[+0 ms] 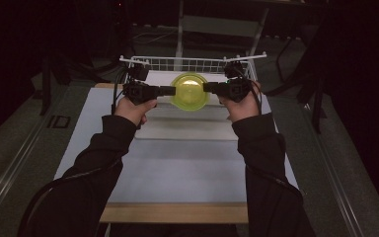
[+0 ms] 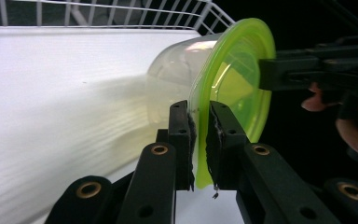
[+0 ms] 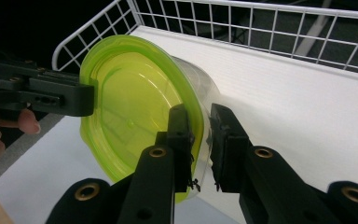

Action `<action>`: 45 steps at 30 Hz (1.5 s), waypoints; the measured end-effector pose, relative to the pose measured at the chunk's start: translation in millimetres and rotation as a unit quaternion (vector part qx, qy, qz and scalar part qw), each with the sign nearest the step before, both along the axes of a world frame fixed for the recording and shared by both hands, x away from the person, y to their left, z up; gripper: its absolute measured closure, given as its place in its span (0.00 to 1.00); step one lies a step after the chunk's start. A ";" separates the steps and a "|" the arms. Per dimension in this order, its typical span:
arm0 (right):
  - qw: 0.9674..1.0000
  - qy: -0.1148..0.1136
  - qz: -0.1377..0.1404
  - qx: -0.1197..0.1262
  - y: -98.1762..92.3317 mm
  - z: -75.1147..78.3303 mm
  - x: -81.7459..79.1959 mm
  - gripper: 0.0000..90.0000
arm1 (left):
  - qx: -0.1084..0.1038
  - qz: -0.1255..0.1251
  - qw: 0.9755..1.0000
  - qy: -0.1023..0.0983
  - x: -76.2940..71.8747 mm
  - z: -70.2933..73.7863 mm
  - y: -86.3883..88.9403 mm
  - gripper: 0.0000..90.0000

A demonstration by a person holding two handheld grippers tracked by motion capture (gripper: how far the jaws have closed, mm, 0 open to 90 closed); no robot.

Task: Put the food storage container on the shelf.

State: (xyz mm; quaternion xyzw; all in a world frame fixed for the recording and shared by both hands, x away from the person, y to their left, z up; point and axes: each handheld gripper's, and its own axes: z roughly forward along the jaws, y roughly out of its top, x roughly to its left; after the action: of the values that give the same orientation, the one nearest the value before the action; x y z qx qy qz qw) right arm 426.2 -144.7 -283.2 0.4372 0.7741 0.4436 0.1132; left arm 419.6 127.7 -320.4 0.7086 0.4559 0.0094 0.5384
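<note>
A clear round container (image 2: 175, 63) with a yellow-green lid (image 1: 190, 91) is held in the air, tilted on its side, between both grippers. My left gripper (image 1: 171, 91) comes in from the left. Its jaws are shut on the lid's rim (image 2: 199, 140). My right gripper (image 1: 207, 88) comes in from the opposite side, shut on the rim of the lid (image 3: 135, 107) and the clear wall (image 3: 200, 79) behind it. In the left gripper view the right gripper (image 2: 266, 74) grips the far edge. In the right gripper view the left gripper (image 3: 89, 99) holds the lid's left edge.
A white wire basket (image 1: 192, 63) stands just behind the container, with a white sheet (image 3: 298, 98) as its floor. A white board (image 1: 177, 168) covers the table, with a raised white slab (image 1: 187, 127) below the hands. The wooden table edge (image 1: 172, 213) runs along the front.
</note>
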 end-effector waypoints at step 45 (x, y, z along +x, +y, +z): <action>0.997 0.062 -0.047 0.023 -5.7 -8.7 62.3 0.56 | 0.006 0.058 0.998 -0.021 42.0 -10.9 -21.5 0.49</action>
State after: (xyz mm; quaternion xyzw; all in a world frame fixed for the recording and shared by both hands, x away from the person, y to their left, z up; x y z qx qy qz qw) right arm 488.6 -150.4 -291.8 0.5018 0.7479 0.4280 0.0757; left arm 461.6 106.2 -331.3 0.6839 0.4850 0.0586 0.5419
